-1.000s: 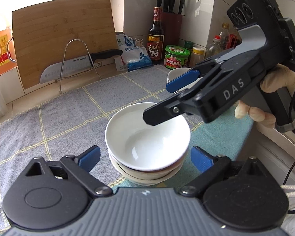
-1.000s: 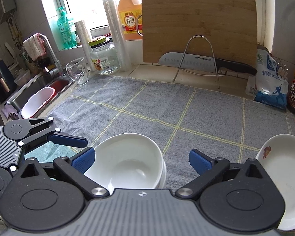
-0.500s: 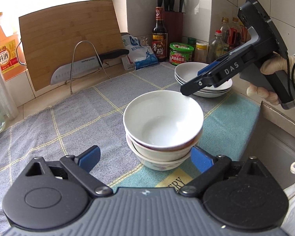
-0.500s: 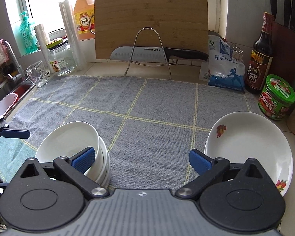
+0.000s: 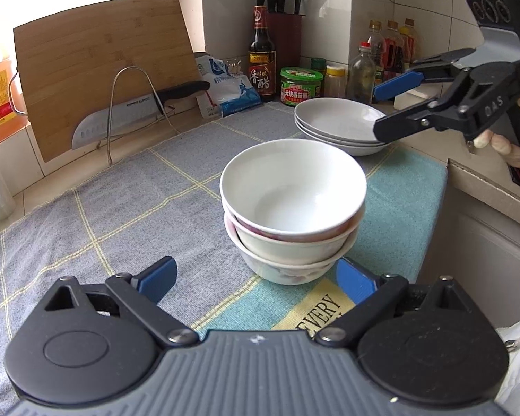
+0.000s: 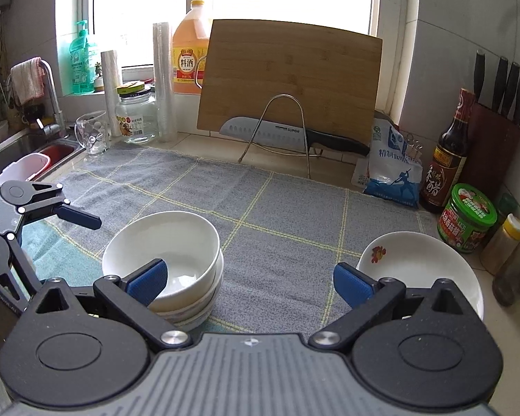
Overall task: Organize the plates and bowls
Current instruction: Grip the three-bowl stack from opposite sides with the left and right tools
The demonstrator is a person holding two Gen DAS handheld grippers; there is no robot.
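A stack of three white bowls (image 5: pixel 291 204) stands on the grey checked cloth (image 5: pixel 121 194), just ahead of my open, empty left gripper (image 5: pixel 256 275). The bowl stack also shows in the right wrist view (image 6: pixel 170 260). A stack of white plates (image 5: pixel 339 126) sits behind the bowls, near the jars; its top plate (image 6: pixel 423 270) has a small flower print. My right gripper (image 6: pixel 248 279) is open and empty, held above the cloth between bowls and plates. In the left wrist view the right gripper (image 5: pixel 381 111) hovers over the plates' right rim.
A bamboo cutting board (image 6: pixel 291 79) and a knife (image 6: pixel 287 135) on a wire rack stand at the back. Sauce bottle (image 6: pixel 447 159), green-lidded jar (image 6: pixel 468 222), salt bag (image 6: pixel 391 170) and knife block (image 6: pixel 495 138) crowd the right. Sink (image 6: pixel 27 163) lies left. The counter edge (image 5: pixel 485 187) drops off at right.
Both grippers have drawn back from the bowl stack. The right gripper moved from over the bowls to beside the plates. Bowls and plates have stayed put.
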